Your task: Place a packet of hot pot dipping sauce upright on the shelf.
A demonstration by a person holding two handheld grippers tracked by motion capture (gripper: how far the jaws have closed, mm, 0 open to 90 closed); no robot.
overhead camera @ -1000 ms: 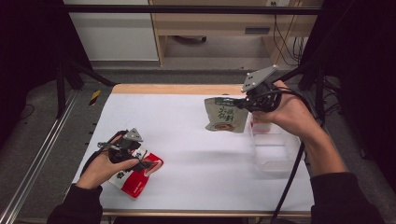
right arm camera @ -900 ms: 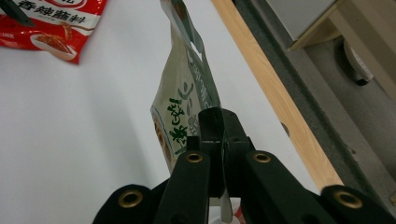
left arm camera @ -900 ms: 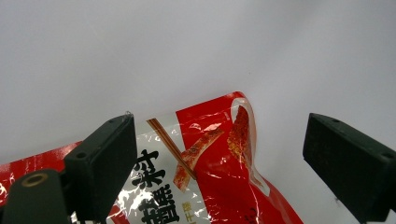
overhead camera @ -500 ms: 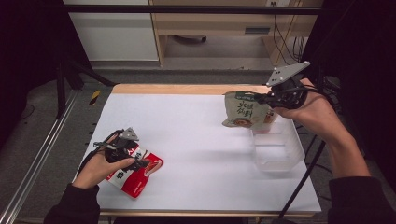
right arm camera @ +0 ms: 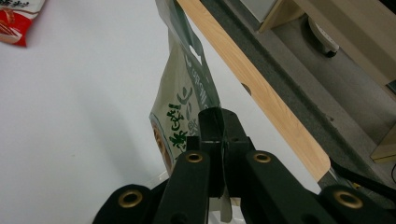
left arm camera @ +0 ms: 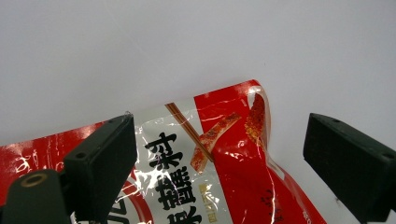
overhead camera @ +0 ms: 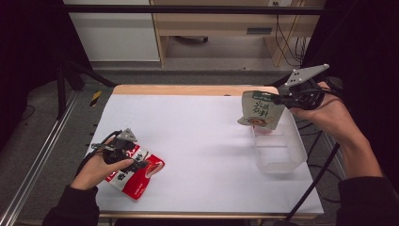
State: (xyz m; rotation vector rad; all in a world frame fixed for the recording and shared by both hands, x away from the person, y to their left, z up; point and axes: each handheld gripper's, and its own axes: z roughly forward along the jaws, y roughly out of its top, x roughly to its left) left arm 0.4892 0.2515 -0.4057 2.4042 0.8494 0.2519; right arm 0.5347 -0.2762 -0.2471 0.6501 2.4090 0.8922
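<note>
White worktop (overhead camera: 207, 155) with wooden far edge standing before a cabinet (overhead camera: 113, 30); right fingers (overhead camera: 281, 100) clamping green pouch (overhead camera: 259, 109), left fingers (overhead camera: 141, 165) gaping over red packet (overhead camera: 136, 181).

A white table (overhead camera: 202, 155) with a light wooden edge along its far side takes up the middle of the high view. Two things lie directly on it. A red and white snack packet (overhead camera: 134, 176) lies flat at the lower left of the frame, near the table's front corner. A clear plastic container (overhead camera: 277, 153), rectangular and open-topped, stands at the right of the frame, close to the table's right edge. The two are well apart, with bare white surface between them.
</note>
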